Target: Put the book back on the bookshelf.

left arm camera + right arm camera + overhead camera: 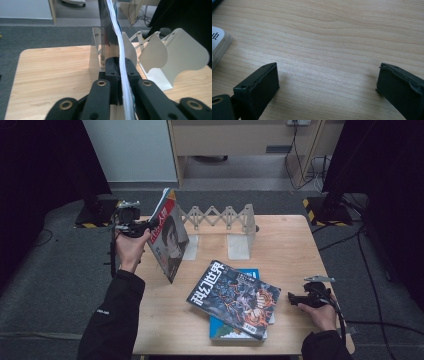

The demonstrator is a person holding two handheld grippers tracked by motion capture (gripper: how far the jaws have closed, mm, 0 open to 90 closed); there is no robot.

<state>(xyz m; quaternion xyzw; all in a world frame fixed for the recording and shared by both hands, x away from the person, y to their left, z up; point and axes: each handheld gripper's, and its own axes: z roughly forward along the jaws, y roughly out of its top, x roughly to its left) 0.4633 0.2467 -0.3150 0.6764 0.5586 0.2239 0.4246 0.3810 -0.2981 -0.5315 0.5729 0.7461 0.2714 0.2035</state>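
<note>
Magazine with red-and-black portrait cover [169, 236], clamped upright in your left tool [134, 226], stands beside the white folding metal book rack [222, 220]; your right tool [300, 299] rests open.

A light wooden table [290, 245] with rounded corners stands on grey carpet [50, 285]. At its far edge sits a white accordion-style book rack [225, 222], feet flat on the wood. Near the middle, towards the near edge, a blue book [227, 330] lies flat on the top, and a dark-covered magazine [235, 295] lies slantwise across it.
</note>
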